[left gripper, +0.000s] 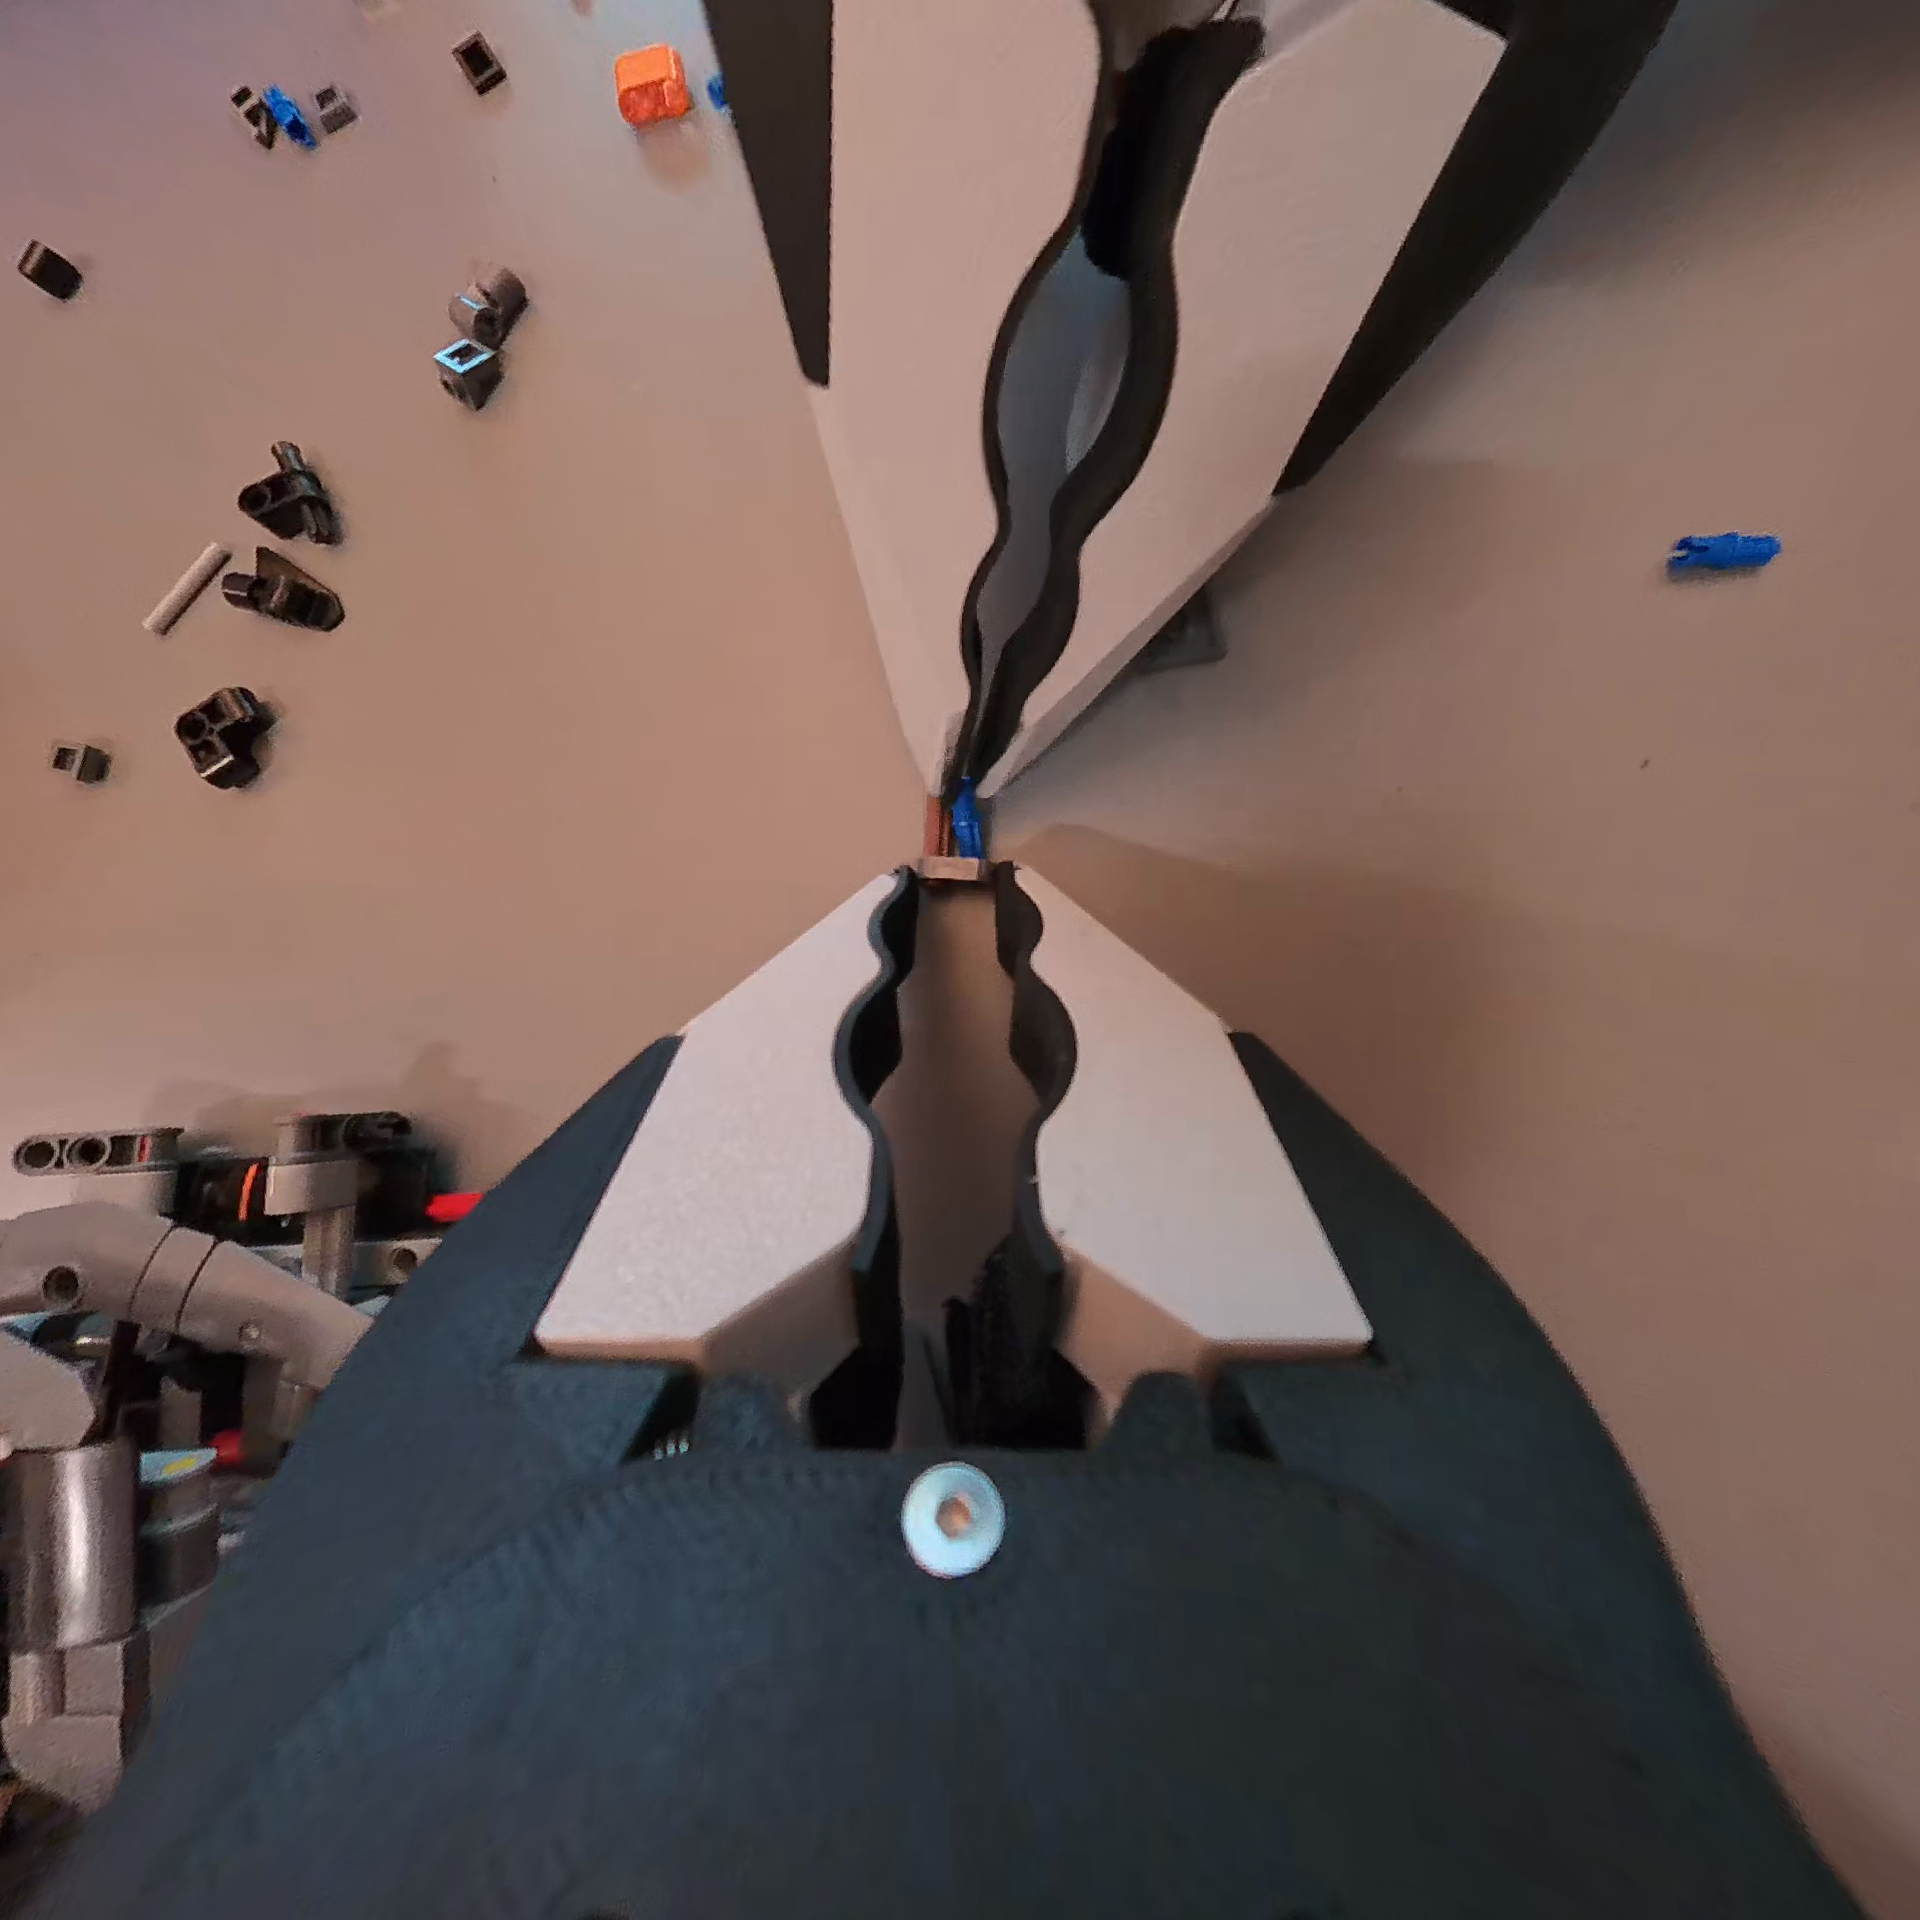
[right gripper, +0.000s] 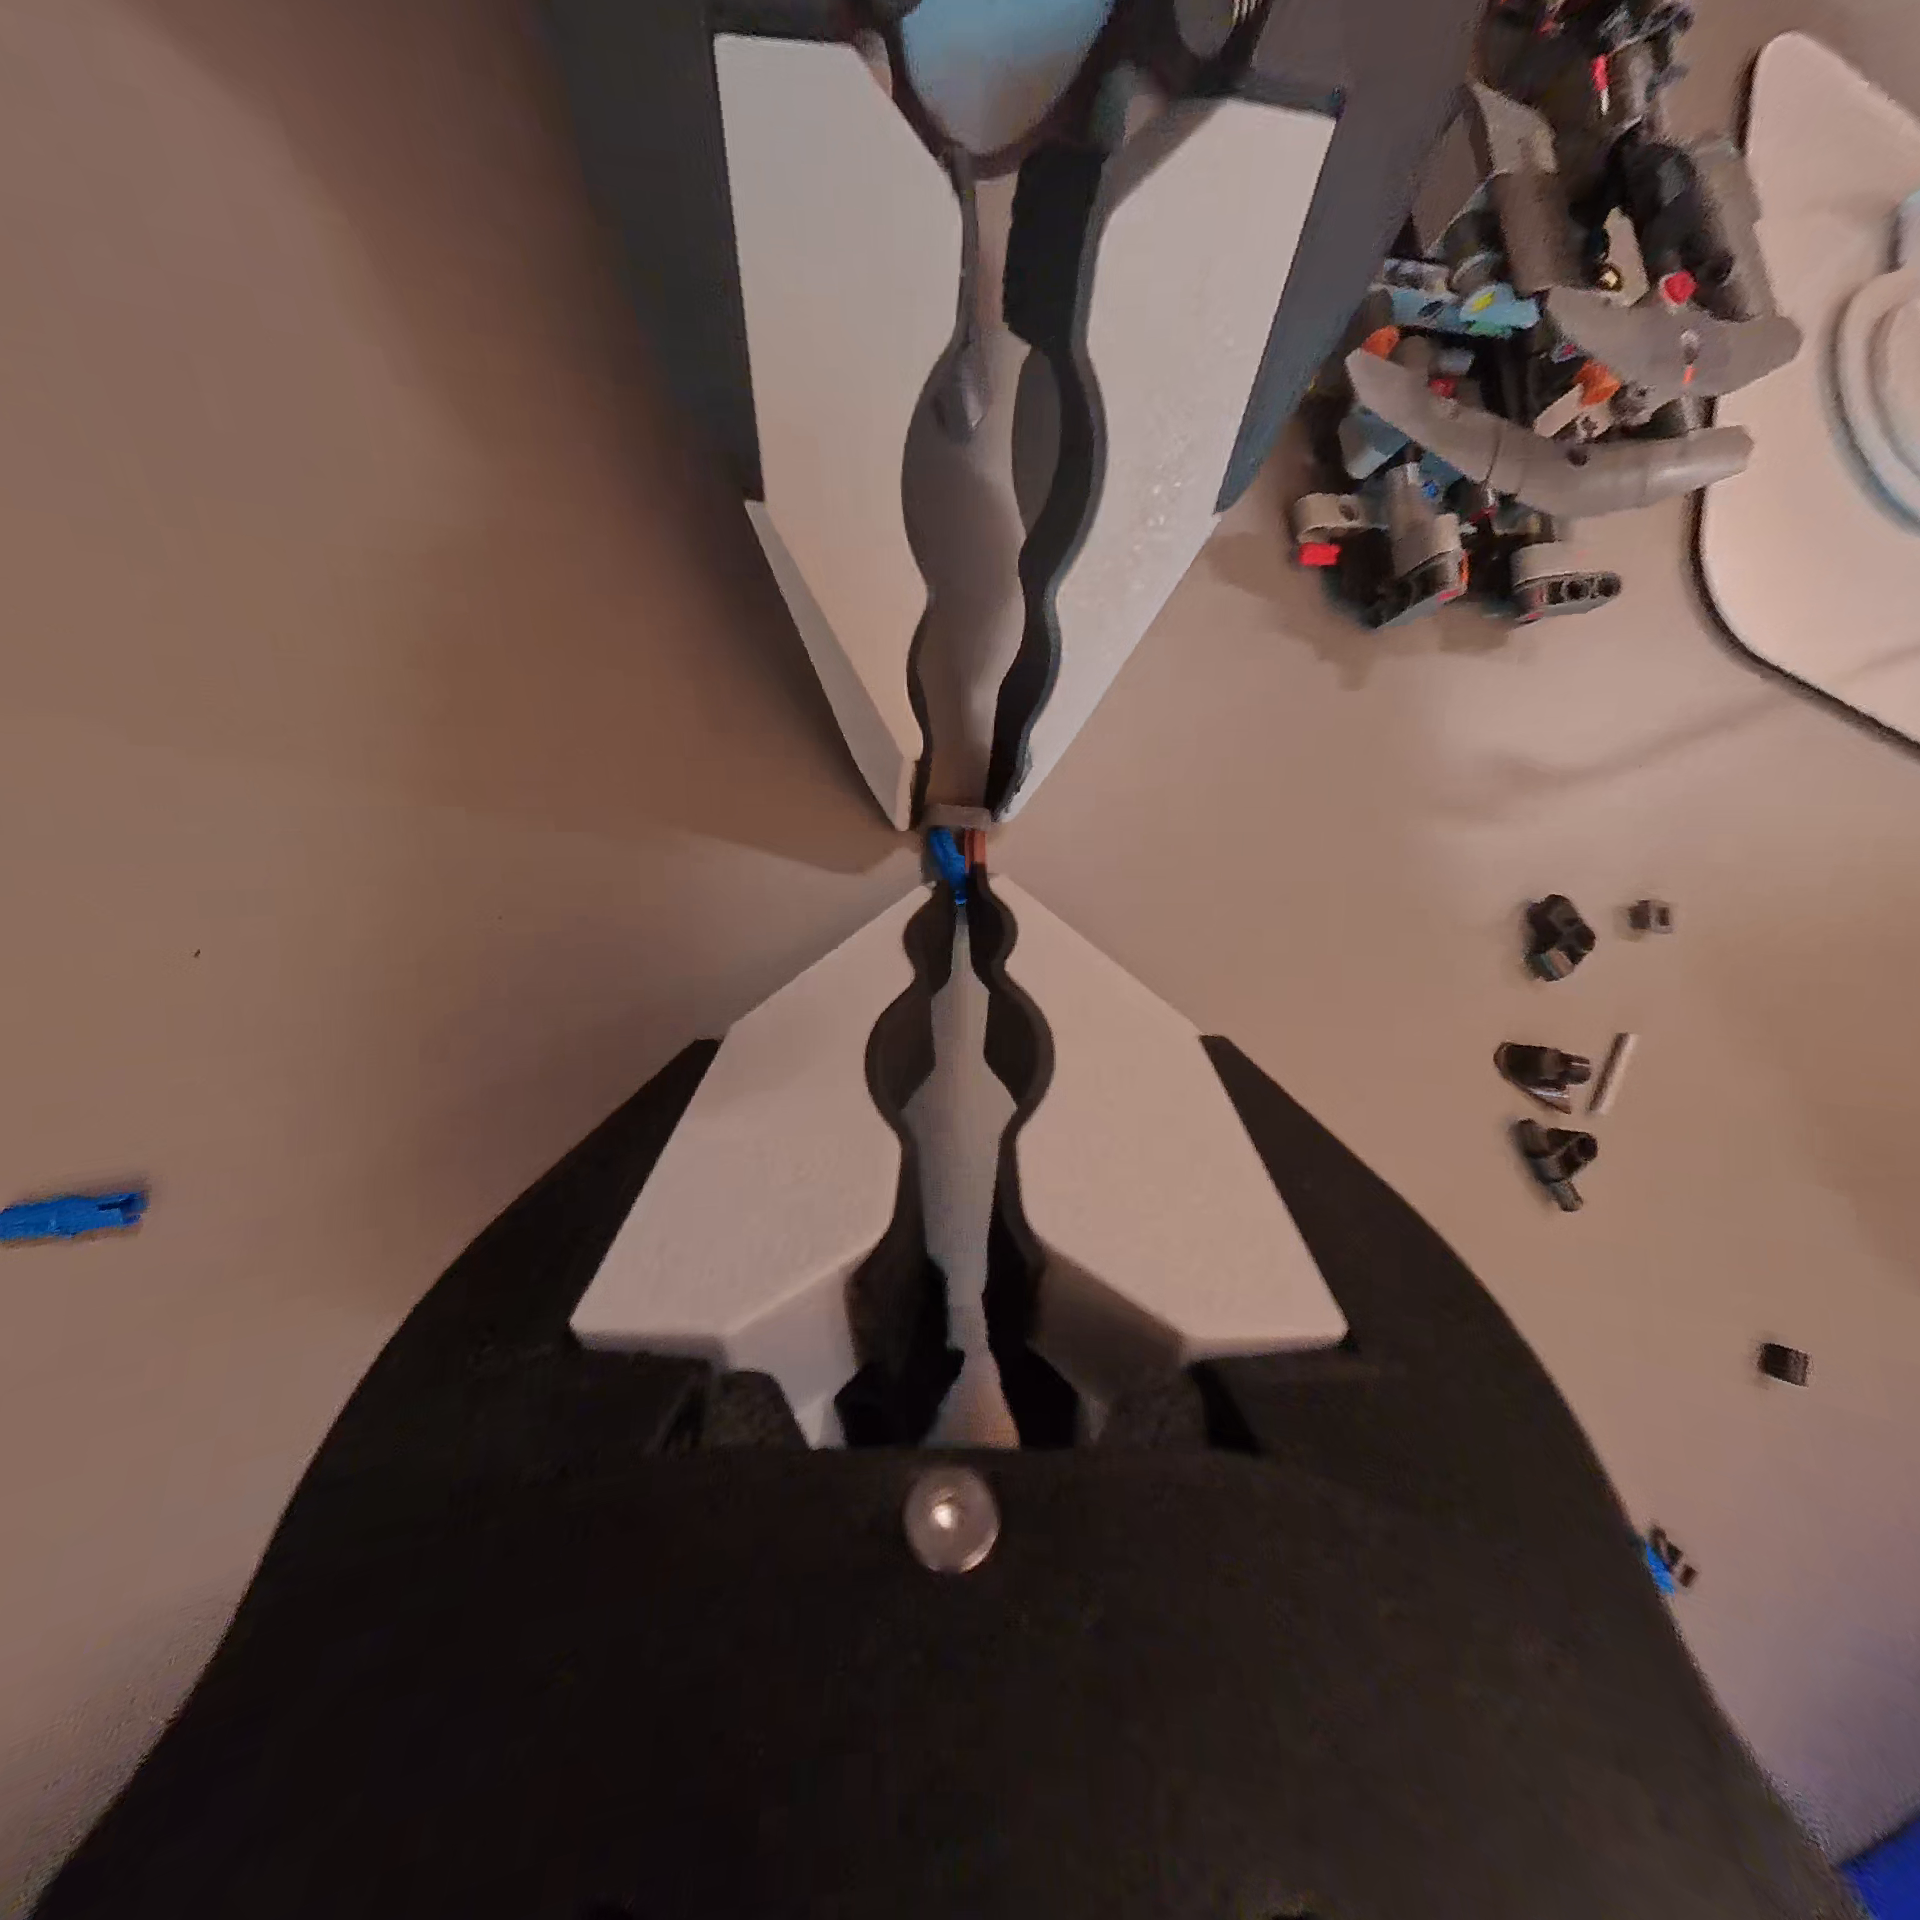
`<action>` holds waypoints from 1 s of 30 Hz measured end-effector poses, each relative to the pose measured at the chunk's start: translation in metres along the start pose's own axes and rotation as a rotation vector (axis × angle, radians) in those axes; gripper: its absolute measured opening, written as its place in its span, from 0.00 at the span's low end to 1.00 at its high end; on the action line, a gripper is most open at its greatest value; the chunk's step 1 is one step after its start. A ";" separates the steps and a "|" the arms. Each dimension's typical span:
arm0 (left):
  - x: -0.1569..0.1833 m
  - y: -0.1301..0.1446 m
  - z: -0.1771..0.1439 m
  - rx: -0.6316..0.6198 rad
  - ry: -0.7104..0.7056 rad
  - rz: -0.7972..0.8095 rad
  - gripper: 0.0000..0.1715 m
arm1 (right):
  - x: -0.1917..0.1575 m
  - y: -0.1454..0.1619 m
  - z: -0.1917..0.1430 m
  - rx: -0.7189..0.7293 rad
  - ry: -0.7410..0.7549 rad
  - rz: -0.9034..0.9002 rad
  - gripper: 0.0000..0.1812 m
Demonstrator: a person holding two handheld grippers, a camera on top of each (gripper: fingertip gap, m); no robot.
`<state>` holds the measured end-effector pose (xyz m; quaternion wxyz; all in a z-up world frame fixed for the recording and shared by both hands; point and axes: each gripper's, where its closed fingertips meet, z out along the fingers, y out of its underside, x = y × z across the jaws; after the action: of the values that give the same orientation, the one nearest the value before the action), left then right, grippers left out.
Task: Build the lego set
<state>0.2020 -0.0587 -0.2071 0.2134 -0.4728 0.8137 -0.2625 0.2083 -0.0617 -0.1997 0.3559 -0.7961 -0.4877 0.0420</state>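
My left gripper (left gripper: 954, 881) is shut on a small grey lego piece (left gripper: 954, 871) at its fingertips. My right gripper (left gripper: 966, 792) reaches in from the top of the left wrist view, tip to tip with the left one, and is shut on a small blue pin (left gripper: 968, 823). The pin touches the grey piece, next to a small brownish part. In the right wrist view my right gripper (right gripper: 961, 899) holds the blue pin (right gripper: 948, 860) against the grey piece (right gripper: 956, 812) held by the left gripper (right gripper: 956, 798). Both are held above the beige table.
A partly built grey and black lego model (left gripper: 208, 1247) stands at the lower left, top right in the right wrist view (right gripper: 1558, 416). Loose black connectors (left gripper: 286, 499), an orange piece (left gripper: 651, 88) and a spare blue pin (left gripper: 1723, 551) lie on the table. A white tray (right gripper: 1766, 623) is at the right edge. Less than 4 cm separates the two grippers' tips.
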 end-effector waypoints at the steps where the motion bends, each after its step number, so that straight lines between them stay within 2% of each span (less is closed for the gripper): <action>1: 0.000 0.000 0.000 0.004 0.008 -0.007 0.08 | 0.001 -0.001 0.000 0.006 0.005 -0.002 0.00; 4: 0.001 -0.001 0.001 0.013 0.025 -0.019 0.08 | 0.000 -0.007 -0.003 0.036 0.016 -0.033 0.00; 17: 0.001 -0.001 0.001 0.022 0.029 -0.015 0.08 | -0.002 0.006 0.001 -0.013 -0.019 0.008 0.00; 25: -0.001 -0.001 0.001 0.031 0.030 -0.039 0.08 | 0.000 0.007 0.001 -0.025 -0.030 0.102 0.00; 30: -0.002 -0.001 0.001 0.030 0.027 -0.035 0.08 | -0.002 0.007 0.002 -0.039 -0.006 0.254 0.00</action>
<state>0.2038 -0.0578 -0.2075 0.2048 -0.4801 0.8040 -0.2849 0.2114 -0.0641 -0.2055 0.3304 -0.8582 -0.3847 0.0796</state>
